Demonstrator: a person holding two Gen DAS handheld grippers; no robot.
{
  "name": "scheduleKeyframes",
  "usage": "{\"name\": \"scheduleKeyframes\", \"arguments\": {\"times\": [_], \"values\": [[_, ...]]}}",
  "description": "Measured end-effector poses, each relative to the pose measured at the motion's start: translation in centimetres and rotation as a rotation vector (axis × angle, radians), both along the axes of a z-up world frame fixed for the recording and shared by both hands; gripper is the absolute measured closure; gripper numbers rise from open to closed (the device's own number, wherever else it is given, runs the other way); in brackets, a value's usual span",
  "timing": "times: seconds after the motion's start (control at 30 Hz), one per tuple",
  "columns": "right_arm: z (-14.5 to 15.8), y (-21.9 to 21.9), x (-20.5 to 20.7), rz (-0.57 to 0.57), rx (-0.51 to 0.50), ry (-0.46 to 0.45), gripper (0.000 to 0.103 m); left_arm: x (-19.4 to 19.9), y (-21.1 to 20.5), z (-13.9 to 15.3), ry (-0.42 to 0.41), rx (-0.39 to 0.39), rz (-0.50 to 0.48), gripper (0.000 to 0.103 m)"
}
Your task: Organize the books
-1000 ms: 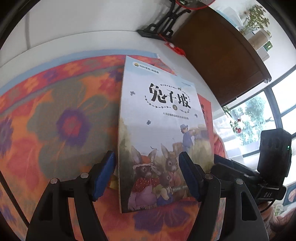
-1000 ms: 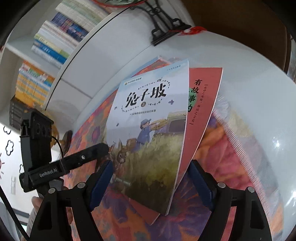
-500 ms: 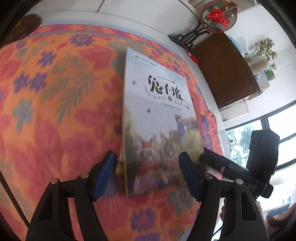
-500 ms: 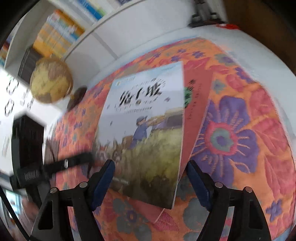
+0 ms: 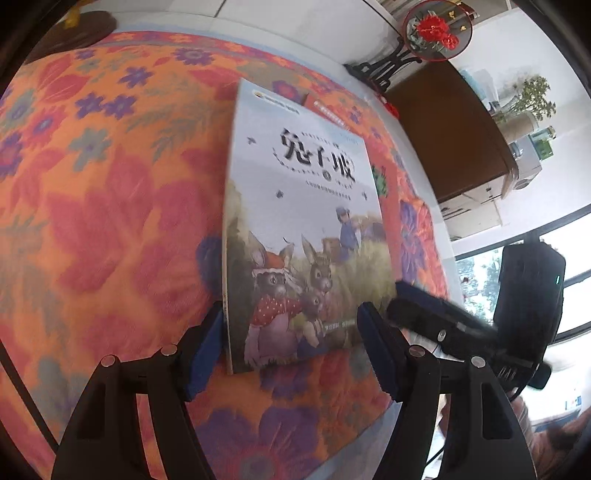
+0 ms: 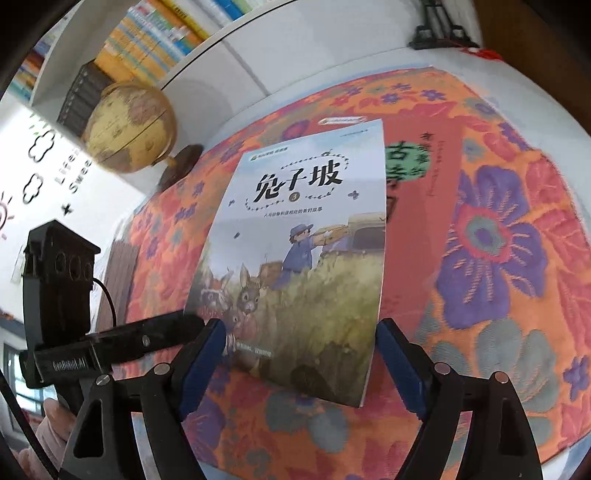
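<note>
A picture book with rabbits on its pale cover (image 5: 303,221) (image 6: 303,258) lies tilted over the flowered orange cloth (image 5: 110,221), partly on a red book (image 6: 421,192). My left gripper (image 5: 291,314) is open, its blue pads either side of the book's near end. My right gripper (image 6: 301,326) straddles the same end; its jaws are opening and its pads do not press on the book. The right gripper's finger (image 5: 413,302) reaches the book's right edge. The left gripper's finger (image 6: 166,332) meets its left edge. I cannot tell whether either finger goes under the book.
A globe (image 6: 129,125) stands at the cloth's far left below shelves of books (image 6: 147,48). A brown cabinet (image 5: 450,133), a red flower ornament on a black stand (image 5: 436,27) and a window (image 5: 554,258) lie to the right. A hand (image 6: 51,424) holds the left gripper.
Both grippers and the two books have come from the cloth's far edge by the white tabletop to the middle of the cloth. The red book shows more beside the rabbit book.
</note>
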State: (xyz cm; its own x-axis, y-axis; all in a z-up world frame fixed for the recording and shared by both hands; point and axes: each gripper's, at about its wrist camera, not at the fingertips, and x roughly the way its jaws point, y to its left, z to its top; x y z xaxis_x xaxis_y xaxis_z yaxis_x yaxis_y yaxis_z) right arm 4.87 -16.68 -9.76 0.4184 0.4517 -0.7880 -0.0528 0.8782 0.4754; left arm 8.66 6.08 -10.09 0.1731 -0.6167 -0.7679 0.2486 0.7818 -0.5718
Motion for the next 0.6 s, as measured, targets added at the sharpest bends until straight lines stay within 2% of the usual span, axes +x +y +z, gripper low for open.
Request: {"name": "scheduleKeyframes", "arguments": {"times": [0.17, 0.33, 0.4, 0.53, 0.57, 0.6], "values": [[-0.2, 2.9, -0.3, 0.134, 0.024, 0.003, 0.016, -2.6, 2.2, -0.1, 0.029, 0.068, 0.04, 0.035], [-1.0, 3.5, -1.6, 0.269, 0.071, 0.051, 0.017, -3.9, 4.8, -0.4, 0.052, 0.075, 0.055, 0.036], [-1.4, 3.1, -1.7, 0.26, 0.043, 0.042, 0.023, -3.1, 5.5, -0.5, 0.052, 0.052, 0.07, 0.036], [-1.9, 1.6, -0.6, 0.224, 0.151, 0.041, 0.024, -0.7, 5.5, -0.7, 0.013, 0.037, 0.037, 0.036], [-2.0, 1.5, -0.4, 0.223, 0.167, 0.032, 0.024, -0.2, 5.5, -0.9, 0.014, 0.015, 0.029, 0.034], [-2.1, 1.5, -0.2, 0.23, 0.179, 0.028, 0.022, 0.2, 5.5, -1.0, 0.022, -0.023, 0.017, 0.026]]}}
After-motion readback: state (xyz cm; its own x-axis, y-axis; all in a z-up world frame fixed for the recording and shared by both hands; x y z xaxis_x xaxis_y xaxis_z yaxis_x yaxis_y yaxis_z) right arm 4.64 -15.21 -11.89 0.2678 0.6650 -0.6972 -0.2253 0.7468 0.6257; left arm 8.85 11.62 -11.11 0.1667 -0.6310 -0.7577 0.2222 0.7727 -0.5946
